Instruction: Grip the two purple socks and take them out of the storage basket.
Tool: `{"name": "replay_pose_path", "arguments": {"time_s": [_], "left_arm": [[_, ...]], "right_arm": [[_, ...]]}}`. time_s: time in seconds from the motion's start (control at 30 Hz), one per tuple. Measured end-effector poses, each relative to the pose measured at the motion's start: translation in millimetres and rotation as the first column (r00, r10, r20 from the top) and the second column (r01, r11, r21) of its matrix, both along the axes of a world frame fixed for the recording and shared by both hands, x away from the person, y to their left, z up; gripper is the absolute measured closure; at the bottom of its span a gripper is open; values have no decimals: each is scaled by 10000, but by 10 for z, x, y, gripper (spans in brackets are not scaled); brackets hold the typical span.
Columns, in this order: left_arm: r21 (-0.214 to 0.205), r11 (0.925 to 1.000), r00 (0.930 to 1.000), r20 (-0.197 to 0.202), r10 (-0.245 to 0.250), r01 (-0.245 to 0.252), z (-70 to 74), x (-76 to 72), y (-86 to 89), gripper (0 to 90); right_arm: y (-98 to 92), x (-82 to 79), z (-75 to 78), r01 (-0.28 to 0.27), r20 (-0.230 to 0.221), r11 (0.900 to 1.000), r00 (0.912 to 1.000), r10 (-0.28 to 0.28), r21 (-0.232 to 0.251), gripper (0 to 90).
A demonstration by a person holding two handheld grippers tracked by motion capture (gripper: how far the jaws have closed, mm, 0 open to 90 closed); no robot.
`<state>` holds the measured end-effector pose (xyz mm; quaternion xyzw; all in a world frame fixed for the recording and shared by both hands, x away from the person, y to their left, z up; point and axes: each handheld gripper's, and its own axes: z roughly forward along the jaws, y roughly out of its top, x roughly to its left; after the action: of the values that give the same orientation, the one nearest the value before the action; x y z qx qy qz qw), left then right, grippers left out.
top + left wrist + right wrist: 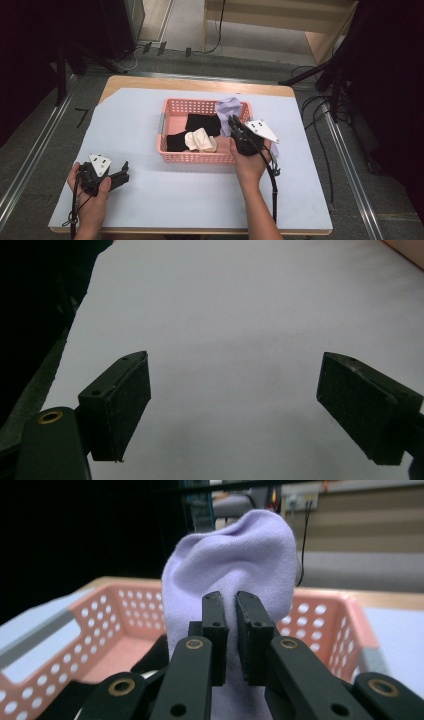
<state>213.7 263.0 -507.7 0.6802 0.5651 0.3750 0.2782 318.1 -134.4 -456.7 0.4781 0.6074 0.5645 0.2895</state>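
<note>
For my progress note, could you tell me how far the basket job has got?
Nothing lies out on the table cover so far. In hand: the right gripper is shut on the lilac cloth above the pink basket. Left inside: black cloths and a cream one.

Bare table (165, 195) lies open near the person; the pink basket (197, 157) blocks the middle.

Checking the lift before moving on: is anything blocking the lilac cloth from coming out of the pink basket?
Nothing visible does. The right gripper pinches the lilac cloth above the pink basket; the black and cream pieces lie lower, beside it.
</note>
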Motion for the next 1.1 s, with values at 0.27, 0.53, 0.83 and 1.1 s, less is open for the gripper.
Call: {"name": "replay_pose_path", "arguments": {"time_s": [0.27,0.53,0.83,1.1], "left_arm": [[48,10000,10000,-27,-27,27,2,-1,4,148],[71,10000,10000,-20,-10,10,1,0,-1,148],[-9,10000,9999,81,93,-93,4,-10,2,148],[-64,9998,9997,184,164,-163,5,-15,7,147]], "right_arm": [[-205,-30,100,818,838,9965,9930,-828,152,833],[-583,-56,129,1795,871,9831,9794,-1820,368,832],[-868,-61,-14,2686,269,9625,9626,-2697,389,831],[-987,-51,-234,3131,-507,9497,9486,-3125,36,828]]}}
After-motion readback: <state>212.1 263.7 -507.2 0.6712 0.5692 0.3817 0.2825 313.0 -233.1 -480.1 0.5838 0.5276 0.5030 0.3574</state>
